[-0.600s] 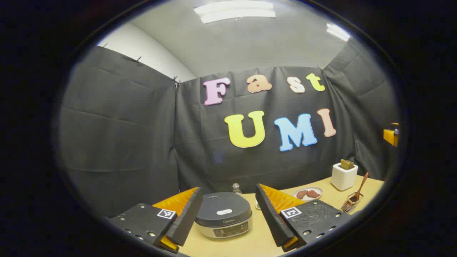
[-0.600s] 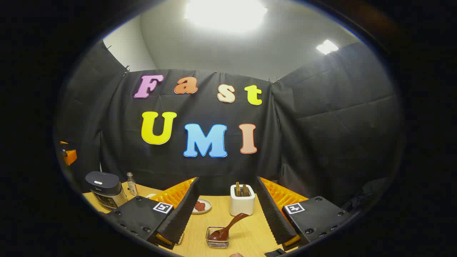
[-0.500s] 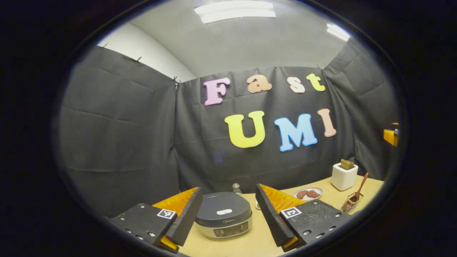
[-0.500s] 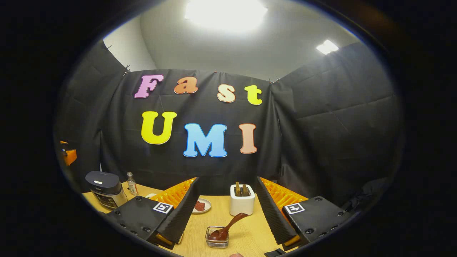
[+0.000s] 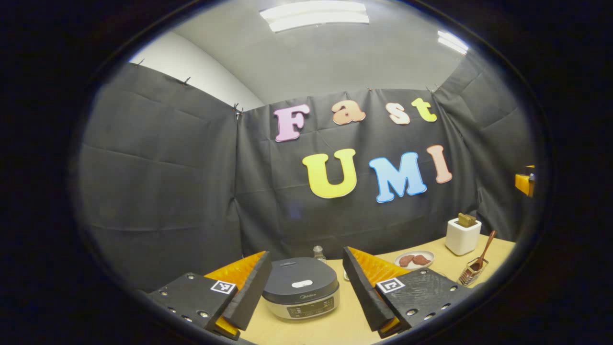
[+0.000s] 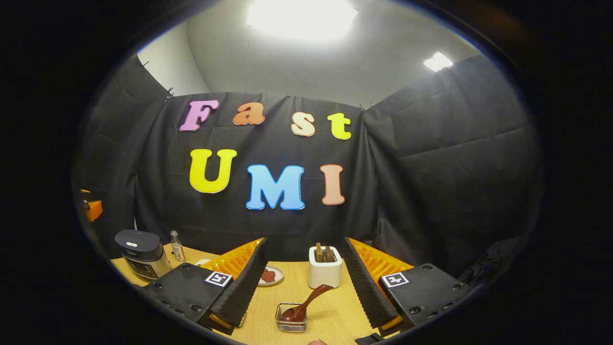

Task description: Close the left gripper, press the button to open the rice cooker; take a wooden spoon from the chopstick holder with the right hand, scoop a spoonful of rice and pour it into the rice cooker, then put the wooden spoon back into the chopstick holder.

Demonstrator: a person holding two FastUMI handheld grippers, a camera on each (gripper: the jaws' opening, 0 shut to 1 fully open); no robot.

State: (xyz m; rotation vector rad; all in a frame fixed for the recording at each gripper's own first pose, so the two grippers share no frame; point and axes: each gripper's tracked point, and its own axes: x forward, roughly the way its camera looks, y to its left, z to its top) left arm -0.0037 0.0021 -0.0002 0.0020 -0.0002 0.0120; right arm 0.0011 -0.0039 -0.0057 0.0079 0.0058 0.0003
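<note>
The rice cooker, dark-lidded with a white button on top, stands shut on the wooden table just ahead of my left gripper. That gripper is open, with a finger on either side of the cooker and apart from it. My right gripper is open too, holding nothing. Between and beyond its fingers a wooden spoon leans with its bowl in a small wire basket. Behind it stands a white holder with wooden sticks. The cooker sits far left in the right gripper view.
A small bottle stands behind the cooker. A plate of reddish food lies between the cooker and the white holder. The spoon and basket are at the table's right. Black cloth walls close off the back and sides.
</note>
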